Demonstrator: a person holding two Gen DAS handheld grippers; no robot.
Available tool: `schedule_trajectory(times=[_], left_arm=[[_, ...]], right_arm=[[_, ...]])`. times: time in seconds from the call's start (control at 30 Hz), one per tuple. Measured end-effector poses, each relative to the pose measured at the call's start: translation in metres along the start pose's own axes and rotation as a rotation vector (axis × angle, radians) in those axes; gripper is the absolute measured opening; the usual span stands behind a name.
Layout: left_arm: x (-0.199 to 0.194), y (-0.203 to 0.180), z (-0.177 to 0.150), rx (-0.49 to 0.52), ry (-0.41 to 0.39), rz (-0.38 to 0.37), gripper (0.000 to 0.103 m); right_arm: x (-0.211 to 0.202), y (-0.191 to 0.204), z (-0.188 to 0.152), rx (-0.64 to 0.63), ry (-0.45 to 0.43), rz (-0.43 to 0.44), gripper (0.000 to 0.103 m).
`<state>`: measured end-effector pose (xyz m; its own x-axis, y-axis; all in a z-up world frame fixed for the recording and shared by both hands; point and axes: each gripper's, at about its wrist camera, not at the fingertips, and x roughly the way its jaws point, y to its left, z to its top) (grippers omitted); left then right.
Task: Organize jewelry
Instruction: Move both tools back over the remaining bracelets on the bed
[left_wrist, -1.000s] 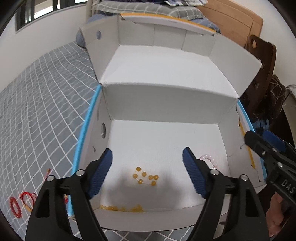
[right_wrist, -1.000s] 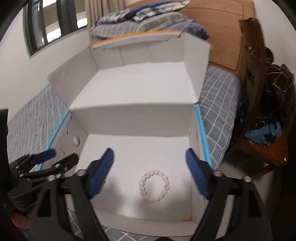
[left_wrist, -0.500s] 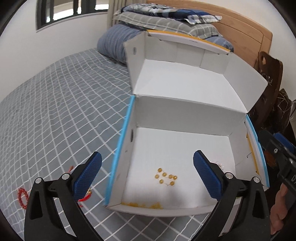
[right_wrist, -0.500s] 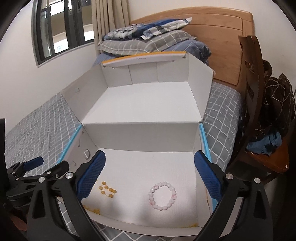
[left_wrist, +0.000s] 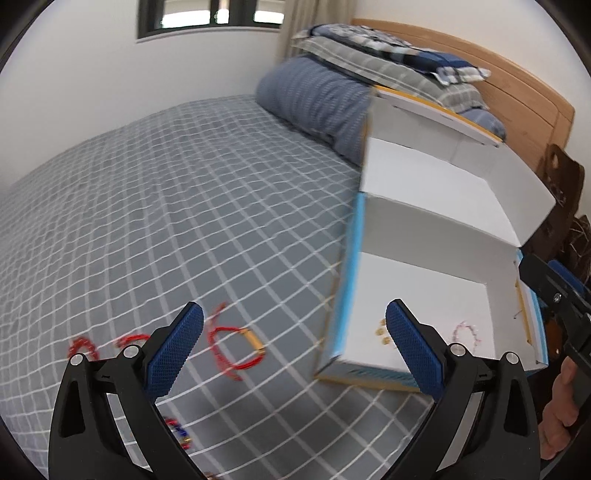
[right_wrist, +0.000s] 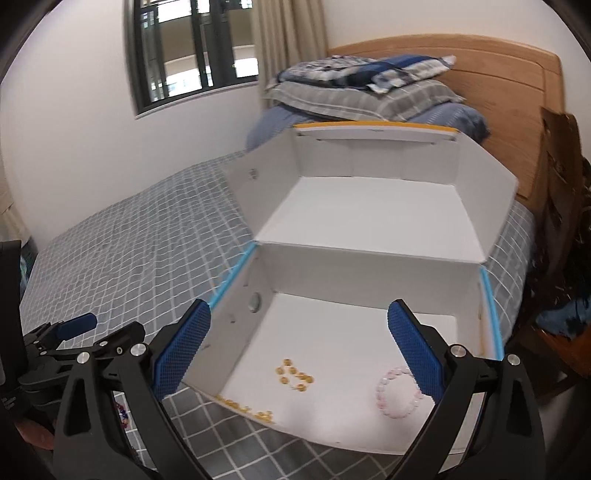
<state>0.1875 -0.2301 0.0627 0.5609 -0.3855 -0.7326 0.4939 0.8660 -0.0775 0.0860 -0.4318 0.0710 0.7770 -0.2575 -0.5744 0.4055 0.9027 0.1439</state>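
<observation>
Between the left gripper pads nothing was held; jaws stood wide apart, hovering above the grey checked bedspread. Just past the left pad, toward 11 o'clock from it, lay a red cord bracelet with a gold tube, on the cover, outside the box. Further out at 9 o'clock, two smaller red pieces lay on the cover; image blurred, type not resolvable. At 6 o'clock, partly hidden behind the gripper frame, a dark beaded item was visible. Right gripper jaws likewise wide, empty, above the open white box. Inside, on the floor: amber bead bracelet near centre, pink bead bracelet at 4 o'clock, a second strand of amber beads along the near wall. Judgement: task partly done, three pieces boxed, at least four left on the bed. Left gripper appeared aimed at the red cord bracelet next.
</observation>
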Motion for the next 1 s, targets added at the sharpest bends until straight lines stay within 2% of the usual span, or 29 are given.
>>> schedule_trajectory(times=[0.3, 0.5, 0.7, 1.0], left_arm=[[-0.03, 0.078, -0.023, -0.088, -0.007, 0.115, 0.097], [-0.044, 0.138, -0.043, -0.183, -0.006, 0.209, 0.097], [-0.045, 0.183, -0.061, -0.255, 0.013, 0.255, 0.097], [-0.025, 0.222, -0.075, -0.306, 0.046, 0.289, 0.097]], right_arm=[[-0.004, 0.074, -0.006, -0.149, -0.016, 0.057, 0.093], [-0.002, 0.111, -0.014, -0.221, 0.0, 0.108, 0.093], [0.006, 0.144, -0.029, -0.272, 0.033, 0.149, 0.093], [0.033, 0.19, -0.056, -0.347, 0.108, 0.195, 0.093]])
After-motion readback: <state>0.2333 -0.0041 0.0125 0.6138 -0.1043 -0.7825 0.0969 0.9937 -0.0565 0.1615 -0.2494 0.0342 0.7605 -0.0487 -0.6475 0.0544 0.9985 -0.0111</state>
